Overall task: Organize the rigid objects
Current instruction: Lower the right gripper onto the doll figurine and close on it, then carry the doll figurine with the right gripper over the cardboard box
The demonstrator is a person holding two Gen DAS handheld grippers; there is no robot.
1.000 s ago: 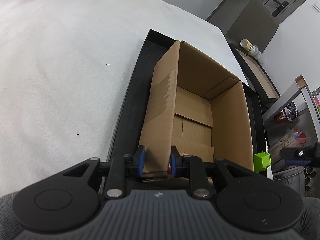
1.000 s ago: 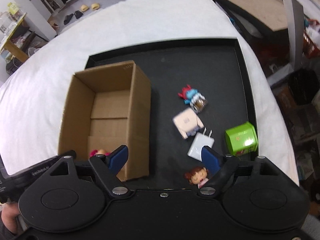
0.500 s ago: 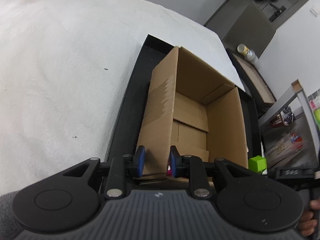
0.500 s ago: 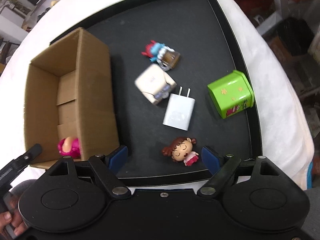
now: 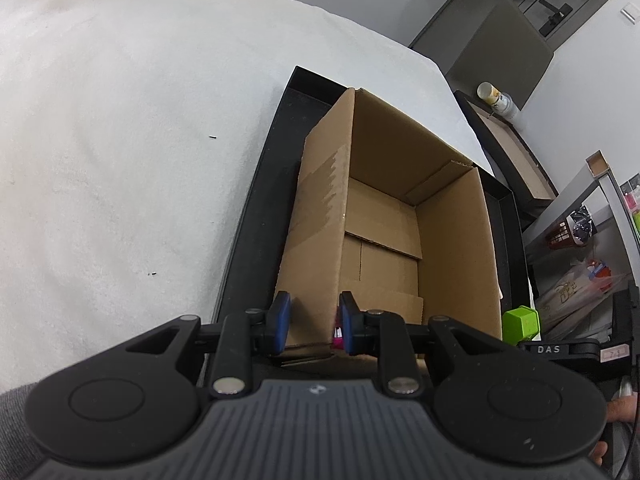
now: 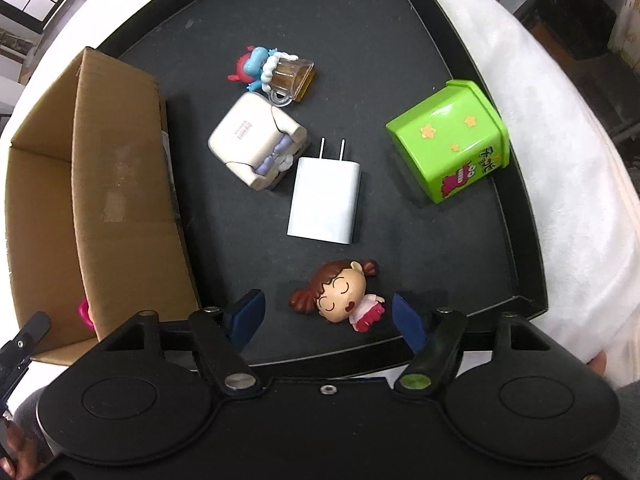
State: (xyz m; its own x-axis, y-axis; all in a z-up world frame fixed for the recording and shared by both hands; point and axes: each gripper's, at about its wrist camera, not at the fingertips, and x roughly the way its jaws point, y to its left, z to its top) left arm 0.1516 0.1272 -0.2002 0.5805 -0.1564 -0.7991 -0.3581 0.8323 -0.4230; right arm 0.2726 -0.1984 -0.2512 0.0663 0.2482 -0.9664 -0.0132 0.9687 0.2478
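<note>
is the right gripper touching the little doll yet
Apart. The right wrist view shows the right gripper open, dark tray visible between each pad and the doll.

left tongs (image 5: 312, 322): matte black frame, two round side discs, ribbed grey top plate with small logo, blue pads, silver pivot screws
right tongs (image 6: 325, 316): black frame, twin round discs, blue pads, one silver pivot screw, one green-tinted, small centre screw
markings: white "DAS" lettering on right unit, seen in left view
sleeve: grey fabric
skin: fingertips at frame edges
</note>
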